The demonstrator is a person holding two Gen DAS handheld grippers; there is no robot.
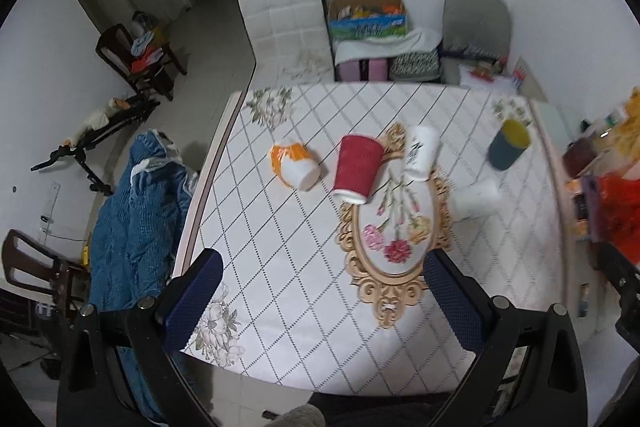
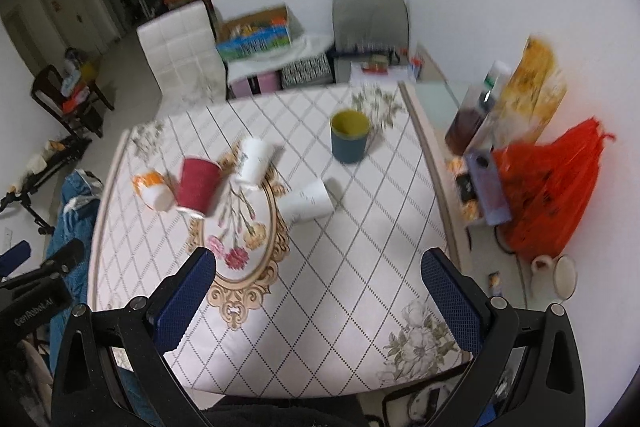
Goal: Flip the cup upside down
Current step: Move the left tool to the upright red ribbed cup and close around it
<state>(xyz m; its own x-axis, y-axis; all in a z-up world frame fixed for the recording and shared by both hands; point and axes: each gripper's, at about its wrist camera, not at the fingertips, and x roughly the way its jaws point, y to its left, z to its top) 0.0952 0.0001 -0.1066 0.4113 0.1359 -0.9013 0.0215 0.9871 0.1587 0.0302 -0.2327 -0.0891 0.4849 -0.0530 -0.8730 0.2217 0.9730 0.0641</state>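
Several cups stand on the table (image 1: 280,267). An orange and white cup (image 1: 294,163) (image 2: 154,187), a red cup (image 1: 357,165) (image 2: 197,187), a tall white cup (image 1: 420,153) (image 2: 254,161) and a small white cup (image 1: 476,197) (image 2: 306,201) stand upside down. A dark blue cup with a yellow inside (image 1: 508,145) (image 2: 349,135) stands upright, mouth up, at the far right. My left gripper (image 1: 324,291) is open and empty above the table's near edge. My right gripper (image 2: 320,291) is open and empty, also near the front edge.
A white padded chair (image 1: 288,23) and boxes stand behind the table. A blue quilt (image 1: 136,219) hangs at the left. A red bag (image 2: 556,187) and packets crowd a side shelf at the right. A wooden chair (image 1: 136,55) stands far left.
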